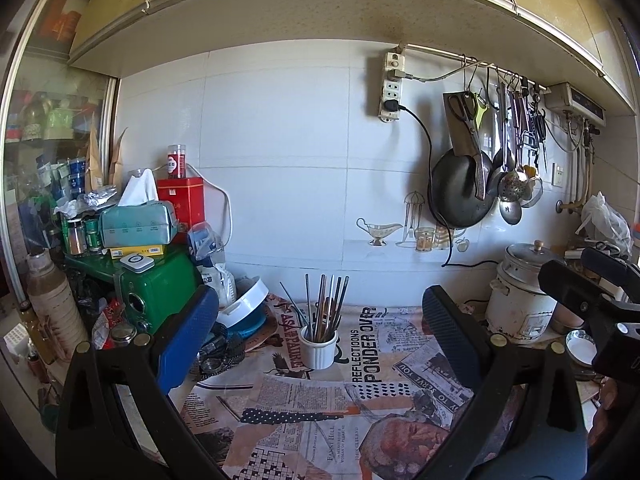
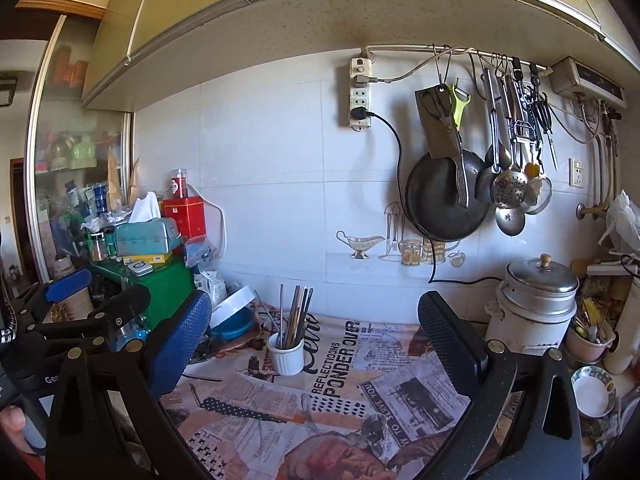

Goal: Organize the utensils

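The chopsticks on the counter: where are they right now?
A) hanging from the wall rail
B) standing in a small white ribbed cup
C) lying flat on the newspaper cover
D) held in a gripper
B: the chopsticks stand upright in the white ribbed cup, between open, empty grippers.

Left tool (image 1: 320, 320) black-framed, one blue textured pad, one black pad, brass screws, right tool (image 2: 316, 320) alike

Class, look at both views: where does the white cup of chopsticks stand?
The white cup stands mid-counter on the newspaper-print cover, right of the blue bowl, left of the rice cooker.
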